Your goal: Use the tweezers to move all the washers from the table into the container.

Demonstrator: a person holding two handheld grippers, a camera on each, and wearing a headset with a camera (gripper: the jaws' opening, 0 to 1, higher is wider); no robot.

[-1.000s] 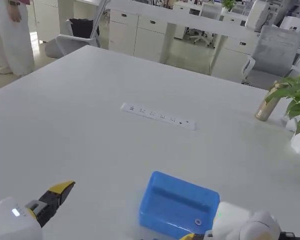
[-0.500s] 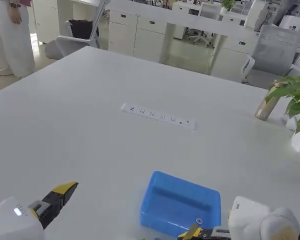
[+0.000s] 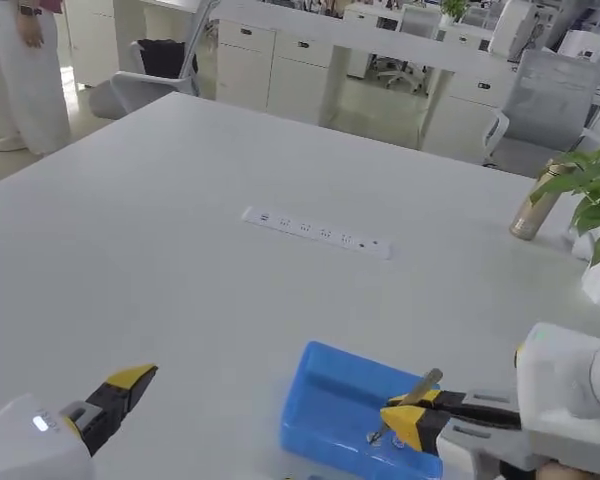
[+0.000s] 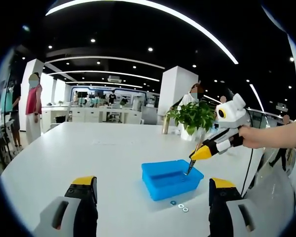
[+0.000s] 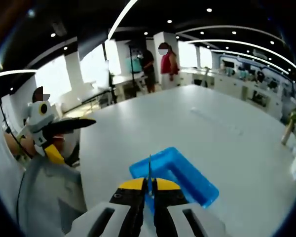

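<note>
A blue container [image 3: 345,400] sits near the table's front edge. My right gripper [image 3: 412,410] hangs over its right side, shut on metal tweezers [image 3: 400,408] that slant down into the container. I cannot tell if the tips hold a washer. In the right gripper view the tweezers [image 5: 149,173] point at the container [image 5: 182,173]. Three small washers [image 4: 179,205] lie on the table just in front of the container [image 4: 163,180]. My left gripper [image 3: 130,380] rests at the lower left, open, with nothing between its jaws.
A white power strip [image 3: 316,233] lies mid-table. A gold bottle [image 3: 535,205] and a potted plant [image 3: 592,205] stand at the right edge. Office chairs and cabinets stand beyond the table, and a person [image 3: 20,60] stands at the far left.
My right gripper has risen and shifted right, bringing the tweezers into the head view over the container. The left gripper has hardly moved.
</note>
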